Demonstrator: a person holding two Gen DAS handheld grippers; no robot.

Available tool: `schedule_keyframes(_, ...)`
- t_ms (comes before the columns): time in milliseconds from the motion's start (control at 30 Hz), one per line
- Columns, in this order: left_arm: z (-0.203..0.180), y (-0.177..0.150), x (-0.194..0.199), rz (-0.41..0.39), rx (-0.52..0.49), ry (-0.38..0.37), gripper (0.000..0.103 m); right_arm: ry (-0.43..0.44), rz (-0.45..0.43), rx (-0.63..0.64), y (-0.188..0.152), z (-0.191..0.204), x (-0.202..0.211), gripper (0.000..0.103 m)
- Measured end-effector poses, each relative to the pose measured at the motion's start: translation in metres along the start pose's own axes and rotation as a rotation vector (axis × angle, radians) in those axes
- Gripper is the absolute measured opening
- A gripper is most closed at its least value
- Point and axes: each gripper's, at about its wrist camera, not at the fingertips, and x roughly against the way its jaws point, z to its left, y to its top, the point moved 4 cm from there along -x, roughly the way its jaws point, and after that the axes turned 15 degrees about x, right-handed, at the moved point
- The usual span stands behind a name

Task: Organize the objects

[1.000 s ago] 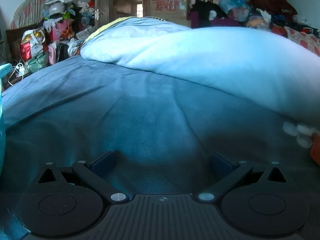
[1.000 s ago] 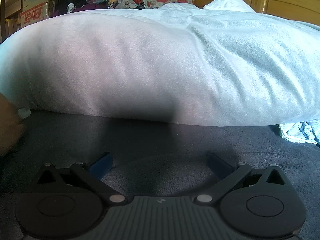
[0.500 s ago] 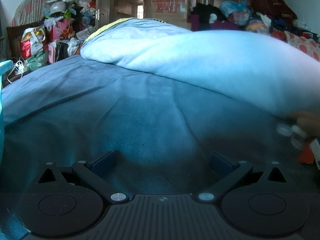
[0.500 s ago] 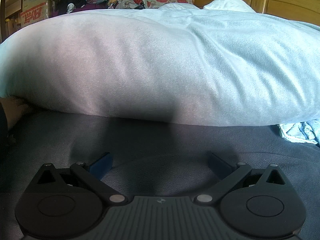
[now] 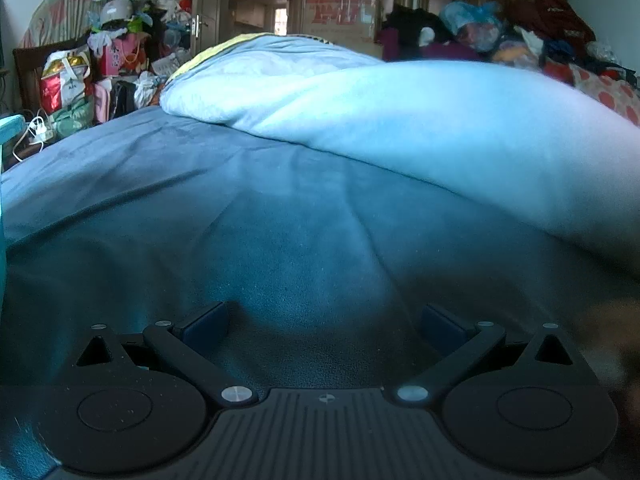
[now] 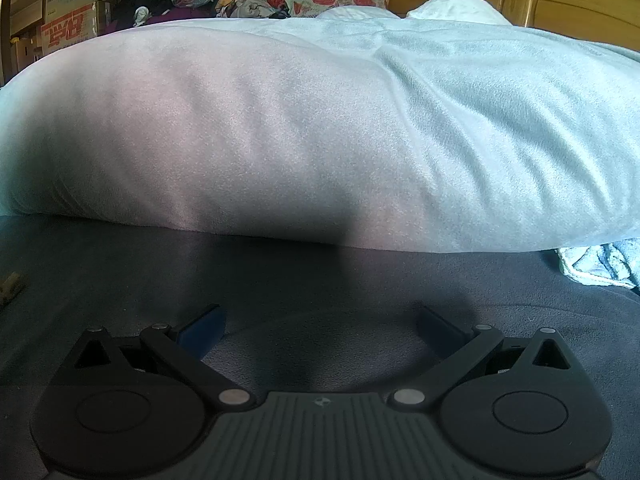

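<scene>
Dark blue-grey bedsheet (image 5: 280,240) fills both views, with a pale blue duvet (image 6: 320,140) bunched across the bed behind it. Left gripper (image 5: 324,316) is spread, nothing between the fingers, resting low on the sheet. Right gripper (image 6: 320,320): same, spread and empty. Judging by this, organizing hasn't started; no object is held or placed. Only candidate item: a small tan object (image 6: 9,284) at the left edge of the right wrist view, too small to identify. A blurred shape at the right edge of the left view can't be resolved. Writing: cardboard box (image 5: 340,12) carries red print, not readable. Second box (image 6: 70,26) has red characters, also illegible.
</scene>
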Motion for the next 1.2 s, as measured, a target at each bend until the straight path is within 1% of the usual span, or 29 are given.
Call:
schedule_keyframes(600, -0.001, 0.001, -0.001, 0.007, 0.006, 0.001, 0.103, 0.0, 0.0, 0.0, 0.001, -0.001, -0.005, 0.103)
schedule_keyframes(667, -0.003, 0.001, -0.002, 0.015, 0.005, 0.006, 0.103, 0.0, 0.0, 0.0, 0.002, -0.001, -0.005, 0.103)
schedule_keyframes(800, -0.005, 0.005, -0.004, 0.06, -0.004, 0.006, 0.103, 0.0, 0.0, 0.0, 0.002, -0.001, -0.006, 0.103)
schedule_keyframes(867, -0.004, 0.011, 0.006, 0.094, 0.013, -0.032, 0.096, 0.0, 0.0, -0.001, 0.001, -0.002, -0.006, 0.103)
schedule_keyframes(900, -0.004, 0.014, 0.016, 0.107, 0.037, -0.07, 0.092, 0.0, 0.001, -0.001, 0.002, -0.002, -0.007, 0.103)
schedule_keyframes(933, -0.005, 0.018, 0.029, 0.119, 0.056, -0.12, 0.092, 0.0, 0.001, 0.0, 0.002, -0.002, -0.007, 0.103)
schedule_keyframes(967, -0.007, 0.022, 0.049, 0.119, 0.062, -0.187, 0.093, 0.0, 0.001, -0.001, 0.002, -0.002, -0.007, 0.103)
schedule_keyframes(1033, -0.012, 0.023, 0.082, 0.117, 0.033, -0.292, 0.099, 0.0, 0.001, -0.001, 0.002, -0.002, -0.007, 0.103)
schedule_keyframes(1100, -0.022, 0.015, 0.105, 0.176, -0.034, -0.387, 0.098, 0.0, 0.001, -0.001, 0.002, -0.002, -0.008, 0.103)
schedule_keyframes(1133, -0.026, 0.009, 0.112, 0.199, -0.071, -0.408, 0.097, 0.0, 0.001, -0.001, 0.002, -0.002, -0.008, 0.103)
schedule_keyframes(1167, -0.029, 0.001, 0.115, 0.217, -0.105, -0.411, 0.095, 0.0, 0.001, -0.001, 0.001, -0.002, -0.008, 0.103)
schedule_keyframes(1200, -0.031, -0.007, 0.117, 0.238, -0.13, -0.404, 0.09, 0.0, 0.001, -0.001, 0.002, -0.003, -0.008, 0.103)
